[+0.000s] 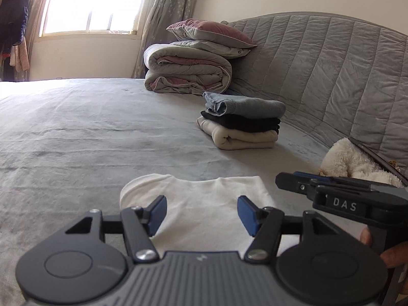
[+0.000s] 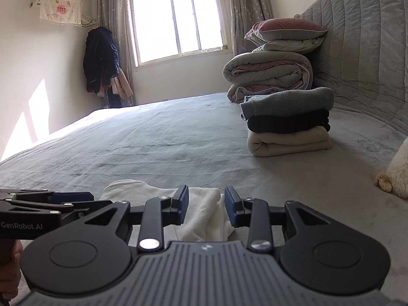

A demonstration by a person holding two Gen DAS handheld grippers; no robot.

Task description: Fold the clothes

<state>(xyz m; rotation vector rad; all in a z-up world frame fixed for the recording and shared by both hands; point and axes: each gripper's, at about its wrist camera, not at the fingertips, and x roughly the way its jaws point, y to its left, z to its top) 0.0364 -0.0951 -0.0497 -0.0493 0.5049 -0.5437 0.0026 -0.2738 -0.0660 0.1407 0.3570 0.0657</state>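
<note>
White garment lies folded flat on the near bed; folded stack sits far right. Your left gripper and right gripper hover spread, holding nothing. Pinch matching edges evenly; keep layers aligned.

Soft white cloth garment lies on a matt, slightly wrinkled grey bedsheet.
</note>
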